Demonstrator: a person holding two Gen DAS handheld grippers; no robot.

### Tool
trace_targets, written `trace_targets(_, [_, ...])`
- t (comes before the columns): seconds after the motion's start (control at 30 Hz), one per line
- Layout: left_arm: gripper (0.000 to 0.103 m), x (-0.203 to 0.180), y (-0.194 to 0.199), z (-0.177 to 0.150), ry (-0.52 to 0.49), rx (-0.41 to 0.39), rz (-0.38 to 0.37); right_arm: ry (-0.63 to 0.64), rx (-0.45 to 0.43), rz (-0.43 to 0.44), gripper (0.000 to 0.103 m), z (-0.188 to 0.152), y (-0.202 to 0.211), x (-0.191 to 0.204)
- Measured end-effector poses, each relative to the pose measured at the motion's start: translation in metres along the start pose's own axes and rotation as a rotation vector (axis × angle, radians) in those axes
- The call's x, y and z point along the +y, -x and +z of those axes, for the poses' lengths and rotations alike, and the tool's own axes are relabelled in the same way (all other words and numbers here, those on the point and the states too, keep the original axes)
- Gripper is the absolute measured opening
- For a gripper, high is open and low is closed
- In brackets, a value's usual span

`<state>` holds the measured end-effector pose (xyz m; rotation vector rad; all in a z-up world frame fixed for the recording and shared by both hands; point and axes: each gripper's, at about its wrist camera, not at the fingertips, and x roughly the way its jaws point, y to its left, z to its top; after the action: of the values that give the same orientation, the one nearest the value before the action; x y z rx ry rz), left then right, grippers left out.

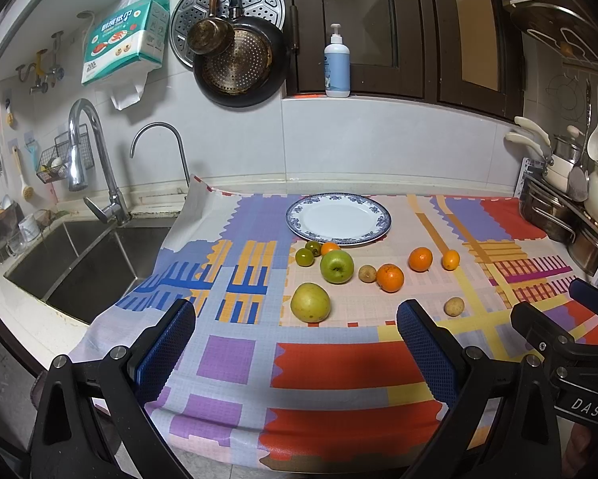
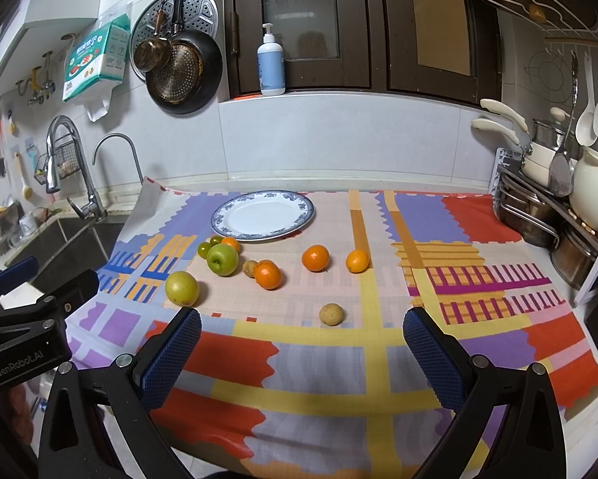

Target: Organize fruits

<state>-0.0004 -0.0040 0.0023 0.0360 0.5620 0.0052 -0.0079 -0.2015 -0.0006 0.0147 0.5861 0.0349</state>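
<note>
- Kitchen surroundings are seen: a worktop covered by a patterned cloth [image 1: 235, 359], a sink [image 1: 79, 259] at 9 o'clock, pans hung on the tiled wall, a soap bottle [image 1: 336, 64] on the sill at 12 o'clock.
- Left gripper [image 1: 295, 343] is held wide open above the cloth's near edge; nothing is gripped or touched.
- Right gripper [image 2: 302, 351] is likewise spread wide and holds nothing.
- A blue-rimmed plate [image 1: 378, 209] is set at 12 o'clock, bare.
- From the left gripper, a yellow-green apple [image 1: 310, 302] lies closest, at 12 o'clock; a green apple [image 1: 336, 266] sits beyond it.
- Two oranges [image 1: 390, 278] [image 1: 420, 259] and a kumquat [image 1: 450, 260] are spread toward 1 o'clock.
- From the right gripper, a brown longan [image 2: 331, 314] lies just ahead at 12 o'clock, apart from the other fruit.
- Small green fruits [image 2: 205, 248] are clustered near the plate's rim.
</note>
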Motion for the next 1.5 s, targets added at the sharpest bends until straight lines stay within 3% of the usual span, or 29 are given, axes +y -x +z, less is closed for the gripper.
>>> trace_targets(0.97, [0.103,-0.002,0.000,-0.002,-0.002,0.004,-0.005,0.001,0.003,-0.001,0.102,0.000,-0.001,0.001])
trace_targets(1.5, [0.103,0.007,-0.040,-0.003,-0.045,0.059,-0.049,-0.006,0.066,-0.008,0.102,-0.002,-0.031,0.007])
